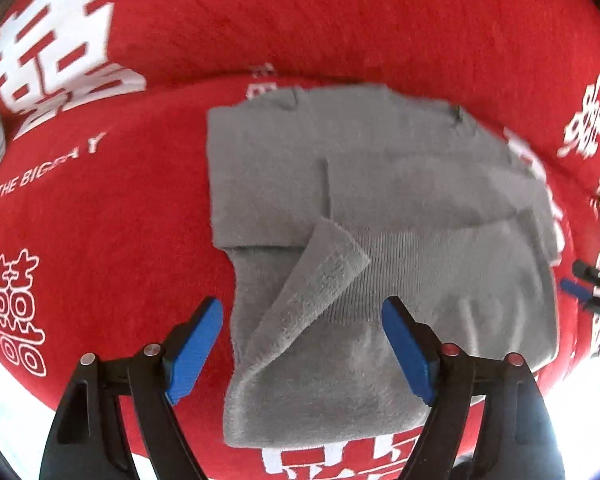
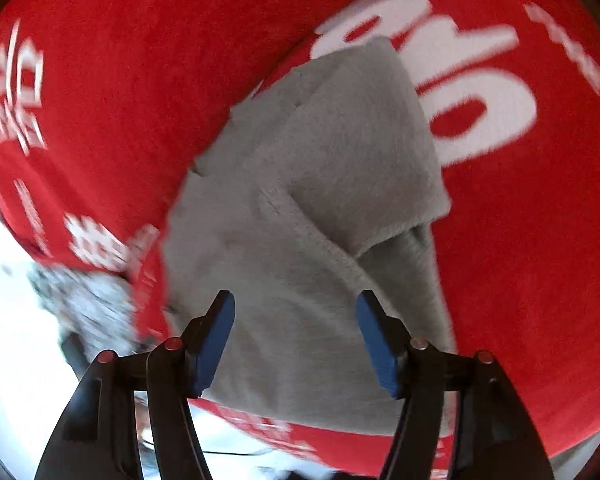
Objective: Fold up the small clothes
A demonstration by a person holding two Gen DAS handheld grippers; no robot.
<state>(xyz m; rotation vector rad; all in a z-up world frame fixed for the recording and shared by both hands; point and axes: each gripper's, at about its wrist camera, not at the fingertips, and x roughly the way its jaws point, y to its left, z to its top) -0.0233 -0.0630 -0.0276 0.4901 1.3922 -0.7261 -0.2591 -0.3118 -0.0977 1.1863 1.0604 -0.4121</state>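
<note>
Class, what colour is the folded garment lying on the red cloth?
Plain grey garment, clearest in the left wrist view.

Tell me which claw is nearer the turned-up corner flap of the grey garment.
Left. The left claw hangs open directly over the flap of the grey garment. The right claw sits off at the garment's far edge, also open, clear of the flap.
</note>
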